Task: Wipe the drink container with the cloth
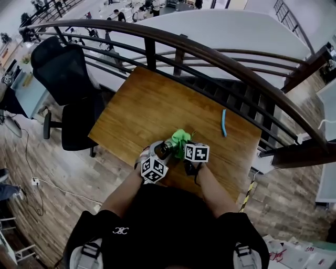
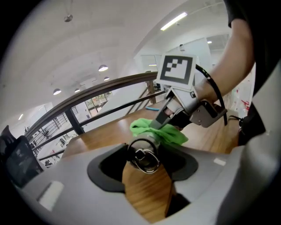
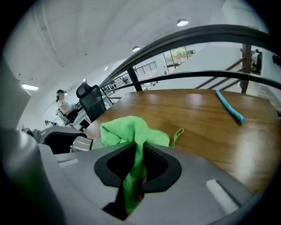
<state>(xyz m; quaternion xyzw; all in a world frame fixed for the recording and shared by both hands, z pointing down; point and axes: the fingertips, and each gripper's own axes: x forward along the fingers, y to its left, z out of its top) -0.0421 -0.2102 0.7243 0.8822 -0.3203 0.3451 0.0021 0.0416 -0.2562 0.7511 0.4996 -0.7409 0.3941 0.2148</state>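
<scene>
**Can lies end-on, cloth over its far end**

Your L gripper [image 2: 147,161] is clamped on the can [image 2: 143,151], just above the table [image 1: 147,105] near edge. The can's long axis runs toward your R gripper [image 3: 136,176]. R is pinched on the green cloth [image 3: 131,131], which drapes the can's far end, so I'd rub along that axis.

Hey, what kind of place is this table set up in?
Probably an office building's upper landing: a wooden table stands against a curved railing overlooking a lower floor, with a black office chair beside it.
</scene>
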